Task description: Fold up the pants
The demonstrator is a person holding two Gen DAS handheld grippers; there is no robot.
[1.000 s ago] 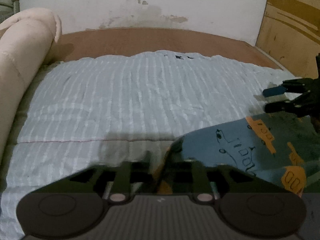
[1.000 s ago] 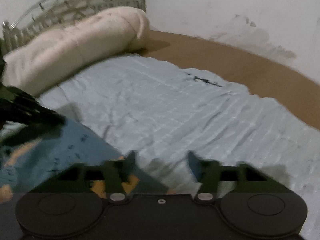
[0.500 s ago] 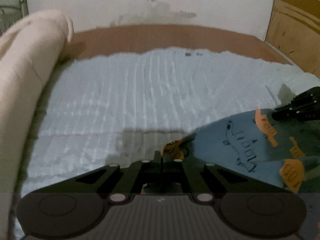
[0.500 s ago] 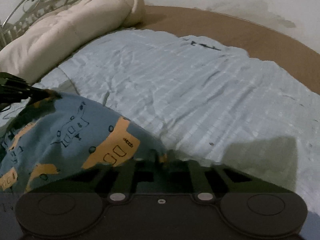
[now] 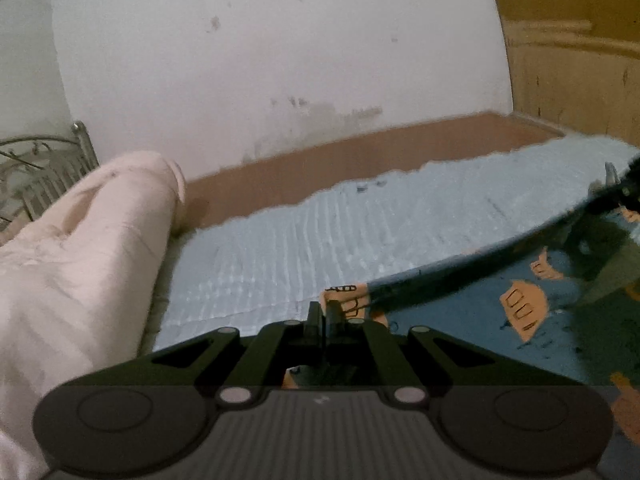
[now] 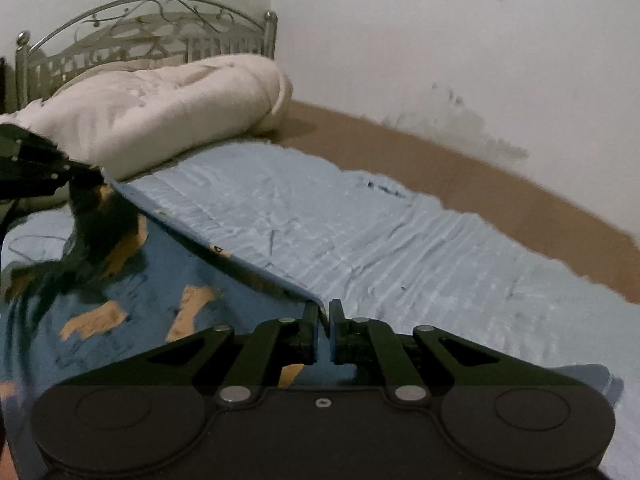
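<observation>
The pants [image 5: 500, 320] are blue with orange vehicle prints. They hang stretched between my two grippers above the bed. My left gripper [image 5: 323, 312] is shut on one corner of the pants' edge. My right gripper [image 6: 323, 312] is shut on the other corner of the same edge [image 6: 224, 256]. The cloth [image 6: 120, 300] sags below and to the left in the right wrist view. Each gripper shows at the side of the other view: the right one [image 5: 624, 192] and the left one [image 6: 36, 164].
A light blue striped sheet [image 5: 360, 240] covers the brown mattress [image 5: 360, 156]. A rolled cream duvet [image 5: 80, 260] lies at the head of the bed by the metal headboard [image 6: 140, 36]. A white stained wall [image 5: 280, 60] runs behind, and a wooden panel [image 5: 568, 60] stands far right.
Both grippers closed on the pants' edge and lifted it off the bed. The views tilted up, showing more wall, and the cloth now hangs taut between them.
</observation>
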